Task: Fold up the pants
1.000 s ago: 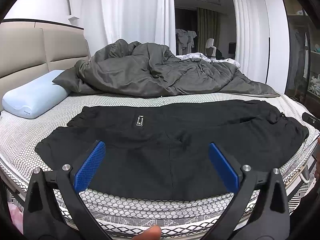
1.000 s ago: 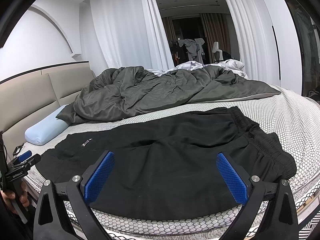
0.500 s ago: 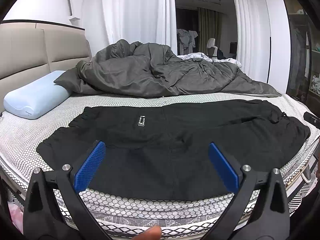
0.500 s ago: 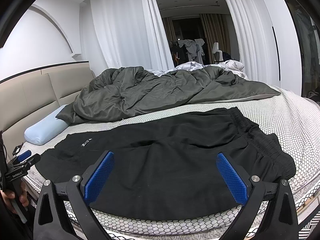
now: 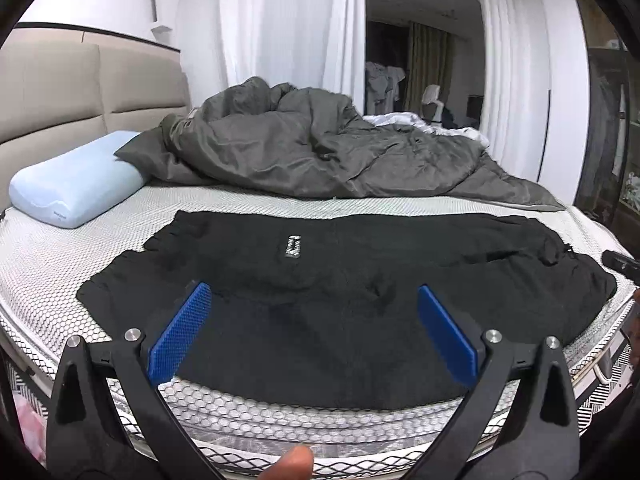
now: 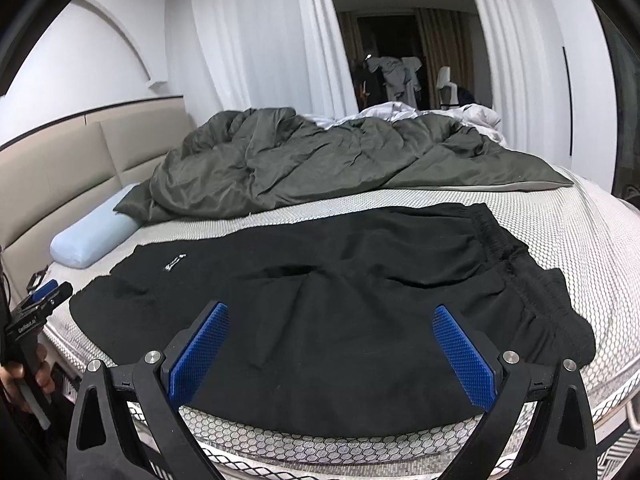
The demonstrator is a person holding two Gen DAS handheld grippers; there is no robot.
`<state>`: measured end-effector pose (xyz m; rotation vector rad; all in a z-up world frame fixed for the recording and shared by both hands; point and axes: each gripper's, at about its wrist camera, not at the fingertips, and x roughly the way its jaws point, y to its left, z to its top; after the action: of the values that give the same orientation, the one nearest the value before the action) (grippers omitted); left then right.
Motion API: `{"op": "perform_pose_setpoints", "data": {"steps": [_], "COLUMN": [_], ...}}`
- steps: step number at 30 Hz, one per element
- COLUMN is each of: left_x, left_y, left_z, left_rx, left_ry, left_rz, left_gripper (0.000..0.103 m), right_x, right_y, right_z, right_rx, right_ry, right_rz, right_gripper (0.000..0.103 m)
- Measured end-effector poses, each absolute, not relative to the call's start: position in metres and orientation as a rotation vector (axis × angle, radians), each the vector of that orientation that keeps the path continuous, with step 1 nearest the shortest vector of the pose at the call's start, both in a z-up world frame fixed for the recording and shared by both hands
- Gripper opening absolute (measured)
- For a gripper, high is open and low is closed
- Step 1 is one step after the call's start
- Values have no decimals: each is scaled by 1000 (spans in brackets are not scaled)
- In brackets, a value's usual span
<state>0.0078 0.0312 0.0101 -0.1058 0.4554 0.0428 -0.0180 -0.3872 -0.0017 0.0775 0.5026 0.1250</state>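
Observation:
Black pants [image 5: 344,288] lie flat across the near side of the bed, waistband to the right [image 6: 516,264], leg ends to the left, a small white label on one leg [image 5: 294,246]. My left gripper [image 5: 312,332] is open and empty, held above the near edge of the pants. My right gripper [image 6: 332,352] is open and empty too, above the near edge toward the waistband side. The left gripper also shows at the left edge of the right wrist view [image 6: 36,308].
The white mesh-patterned mattress [image 5: 60,264] carries a crumpled dark grey duvet [image 5: 320,148] behind the pants and a light blue pillow [image 5: 76,184] at the left by the beige headboard [image 5: 80,88]. White curtains [image 6: 256,40] hang behind.
The left wrist view has shifted slightly: the pillow and pants sit a little to the right and lower. The right gripper has hardly moved. Both grippers stay open.

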Motion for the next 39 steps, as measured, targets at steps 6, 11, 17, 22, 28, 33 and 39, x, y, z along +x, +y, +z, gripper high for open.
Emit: {"op": "perform_pose_setpoints", "data": {"steps": [6, 11, 17, 22, 28, 33, 39], "left_x": [18, 29, 33, 32, 35, 42, 61], "left_y": [47, 62, 96, 151, 215, 230, 236], "left_z": [3, -4, -13, -27, -52, -82, -97], "left_rx": [-62, -70, -84, -200, -387, -517, -627], "left_ry": [411, 439, 506, 525, 615, 740, 792], "left_rz": [70, 43, 151, 210, 233, 150, 125], "left_gripper": [102, 102, 102, 102, 90, 73, 72], "right_x": [-6, -3, -6, -9, -9, -13, -17], "right_y": [-395, -407, -419, -425, -437, -452, -466], "right_z": [18, 32, 19, -5, -29, -39, -44], "right_rx": [-38, -72, -29, 51, 122, 163, 200], "right_ry": [510, 502, 548, 591, 624, 635, 637], "right_rz": [55, 41, 60, 77, 63, 31, 13], "right_gripper": [103, 103, 103, 103, 103, 103, 103]}}
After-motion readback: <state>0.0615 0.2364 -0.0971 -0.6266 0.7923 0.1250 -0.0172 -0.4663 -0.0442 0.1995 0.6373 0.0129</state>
